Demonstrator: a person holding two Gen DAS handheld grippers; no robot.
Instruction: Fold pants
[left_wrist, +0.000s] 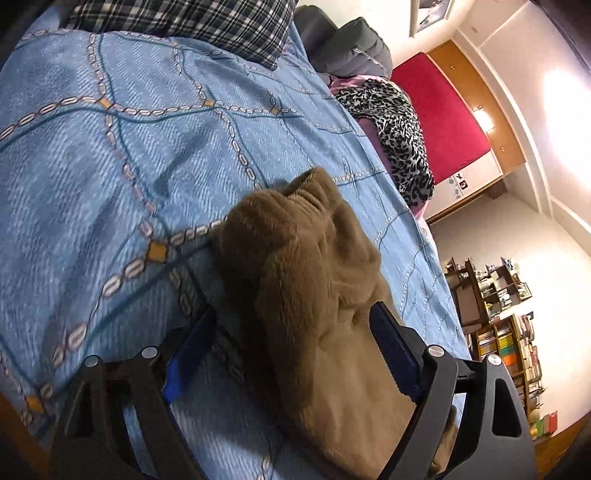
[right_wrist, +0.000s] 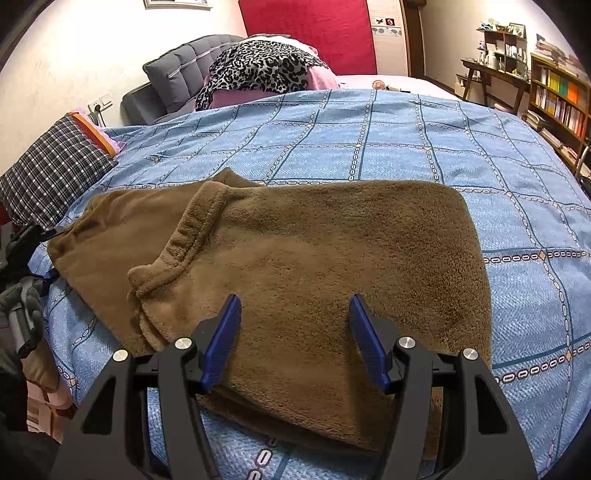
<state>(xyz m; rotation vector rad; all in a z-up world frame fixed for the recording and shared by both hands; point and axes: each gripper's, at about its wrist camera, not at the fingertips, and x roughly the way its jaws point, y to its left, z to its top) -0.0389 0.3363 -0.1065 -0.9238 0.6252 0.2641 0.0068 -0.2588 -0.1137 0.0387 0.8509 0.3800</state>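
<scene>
the left gripper (left_wrist: 291, 332) stands wide open over the blue bedspread (left_wrist: 110, 166), the brown fleece pants (left_wrist: 314, 295) bunched loose between its fingers. the right gripper (right_wrist: 295, 328) hovers open above the folded pants (right_wrist: 314, 251), nothing pinched.

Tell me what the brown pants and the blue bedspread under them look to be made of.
Brown pants: apparently plush fleece, matte, with fuzzy raised pile and a soft gathered waistband.
Blue bedspread: seemingly smooth woven cloth, possibly cotton, printed with a denim-like weave and chain-link grid; flat, no pile.
</scene>
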